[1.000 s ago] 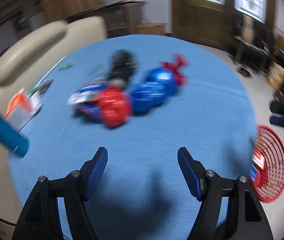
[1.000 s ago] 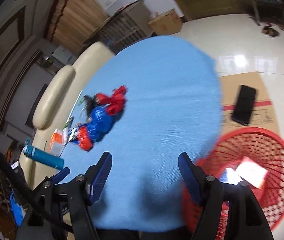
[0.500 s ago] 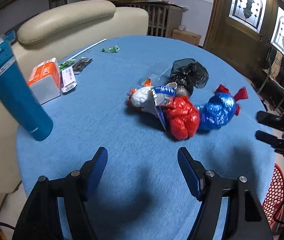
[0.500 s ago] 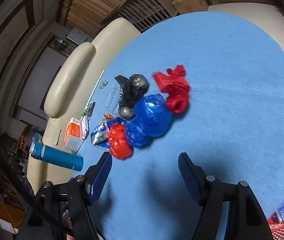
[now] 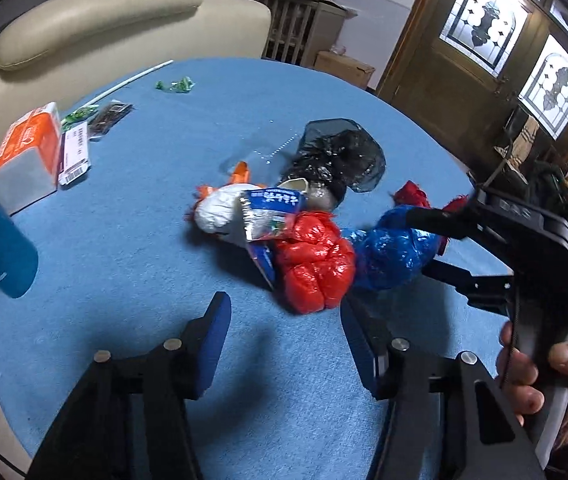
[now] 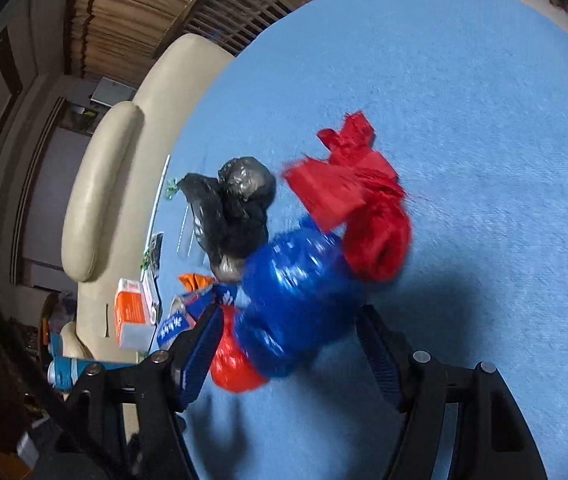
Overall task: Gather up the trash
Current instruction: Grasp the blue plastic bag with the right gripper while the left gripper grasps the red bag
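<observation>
Now the right tool (image 6: 286, 346) straddles the blue bag (image 6: 296, 308) mid-desk (image 6: 484, 80), unclamped, the left tool (image 5: 284, 332) open and narrowing near the red bag (image 5: 314, 262); slick plastic could slip or drag neighbours.

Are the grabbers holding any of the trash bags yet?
No. The right gripper is open around the crumpled blue plastic bag without squeezing it. The left gripper, jaws just narrowing, is empty before the red bag.
</observation>
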`<action>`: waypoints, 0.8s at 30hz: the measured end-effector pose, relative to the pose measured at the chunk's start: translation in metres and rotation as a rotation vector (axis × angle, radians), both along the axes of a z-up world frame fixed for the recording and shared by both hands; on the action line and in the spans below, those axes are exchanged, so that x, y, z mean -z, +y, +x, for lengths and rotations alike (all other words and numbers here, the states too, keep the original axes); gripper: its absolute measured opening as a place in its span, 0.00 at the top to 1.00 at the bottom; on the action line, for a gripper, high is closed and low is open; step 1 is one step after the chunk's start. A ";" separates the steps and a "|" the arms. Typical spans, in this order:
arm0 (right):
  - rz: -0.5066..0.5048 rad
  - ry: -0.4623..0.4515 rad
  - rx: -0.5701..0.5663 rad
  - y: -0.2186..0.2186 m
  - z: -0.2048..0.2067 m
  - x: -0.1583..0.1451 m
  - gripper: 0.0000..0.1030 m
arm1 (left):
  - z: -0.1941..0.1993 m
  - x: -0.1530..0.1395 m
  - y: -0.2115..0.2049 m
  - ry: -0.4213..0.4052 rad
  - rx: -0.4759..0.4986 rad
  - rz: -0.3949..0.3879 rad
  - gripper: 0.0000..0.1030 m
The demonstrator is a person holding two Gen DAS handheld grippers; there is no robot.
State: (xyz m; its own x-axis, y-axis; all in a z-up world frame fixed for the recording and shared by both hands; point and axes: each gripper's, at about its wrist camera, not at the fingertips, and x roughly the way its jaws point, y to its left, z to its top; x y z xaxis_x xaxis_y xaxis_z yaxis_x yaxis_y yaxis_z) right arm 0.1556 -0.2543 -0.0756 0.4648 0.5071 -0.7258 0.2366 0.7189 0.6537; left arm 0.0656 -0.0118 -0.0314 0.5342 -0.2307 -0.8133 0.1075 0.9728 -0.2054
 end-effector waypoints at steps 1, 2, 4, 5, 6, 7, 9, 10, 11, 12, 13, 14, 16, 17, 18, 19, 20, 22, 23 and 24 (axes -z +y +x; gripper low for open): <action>-0.007 0.006 0.005 0.001 0.002 0.001 0.30 | 0.002 0.001 -0.001 0.001 0.002 -0.001 0.43; -0.022 0.014 0.005 0.004 0.006 0.002 0.30 | 0.004 0.001 -0.002 0.004 0.005 -0.011 0.43; -0.072 0.027 -0.005 0.010 0.010 0.003 0.30 | 0.006 0.001 -0.004 0.005 0.015 -0.026 0.43; -0.093 0.025 -0.013 0.013 0.012 0.004 0.32 | 0.008 0.001 -0.005 0.005 0.024 -0.029 0.43; -0.121 0.015 -0.028 0.016 0.013 0.004 0.41 | 0.009 0.001 -0.007 0.005 0.030 -0.032 0.43; -0.138 0.008 -0.042 0.018 0.013 0.004 0.45 | 0.011 0.001 -0.008 0.005 0.036 -0.036 0.43; -0.156 -0.017 -0.056 0.018 0.010 0.003 0.46 | 0.015 0.003 -0.011 0.012 0.044 -0.052 0.43; -0.165 -0.027 -0.058 0.016 0.006 0.003 0.46 | 0.017 0.004 -0.012 0.017 0.048 -0.059 0.43; -0.170 -0.036 -0.061 0.014 0.004 0.002 0.46 | 0.020 0.006 -0.014 0.024 0.051 -0.063 0.43; -0.172 -0.047 -0.066 0.012 -0.001 0.002 0.46 | 0.022 0.008 -0.017 0.030 0.053 -0.064 0.43; -0.177 -0.056 -0.072 0.009 -0.006 0.001 0.46 | 0.024 0.010 -0.020 0.034 0.055 -0.063 0.43; -0.184 -0.065 -0.077 0.008 -0.010 0.000 0.46 | 0.026 0.011 -0.024 0.036 0.058 -0.059 0.43; -0.190 -0.082 -0.088 0.002 -0.022 -0.002 0.46 | 0.029 0.015 -0.030 0.040 0.058 -0.048 0.43; -0.188 -0.090 -0.096 -0.001 -0.029 -0.003 0.46 | 0.031 0.016 -0.033 0.042 0.055 -0.043 0.43; -0.187 -0.096 -0.103 -0.003 -0.034 -0.005 0.46 | 0.033 0.018 -0.036 0.044 0.052 -0.039 0.43; -0.189 -0.105 -0.110 -0.004 -0.040 -0.006 0.46 | 0.034 0.020 -0.038 0.045 0.049 -0.032 0.43; -0.196 -0.115 -0.116 -0.005 -0.046 -0.008 0.46 | 0.036 0.022 -0.042 0.052 0.048 -0.019 0.43; -0.210 -0.132 -0.129 -0.007 -0.059 -0.012 0.47 | 0.038 0.026 -0.047 0.057 0.048 0.000 0.50; -0.212 -0.139 -0.135 -0.009 -0.065 -0.013 0.47 | 0.039 0.029 -0.050 0.060 0.051 0.013 0.60; -0.212 -0.146 -0.140 -0.015 -0.073 -0.016 0.47 | 0.039 0.032 -0.051 0.069 0.057 0.020 0.67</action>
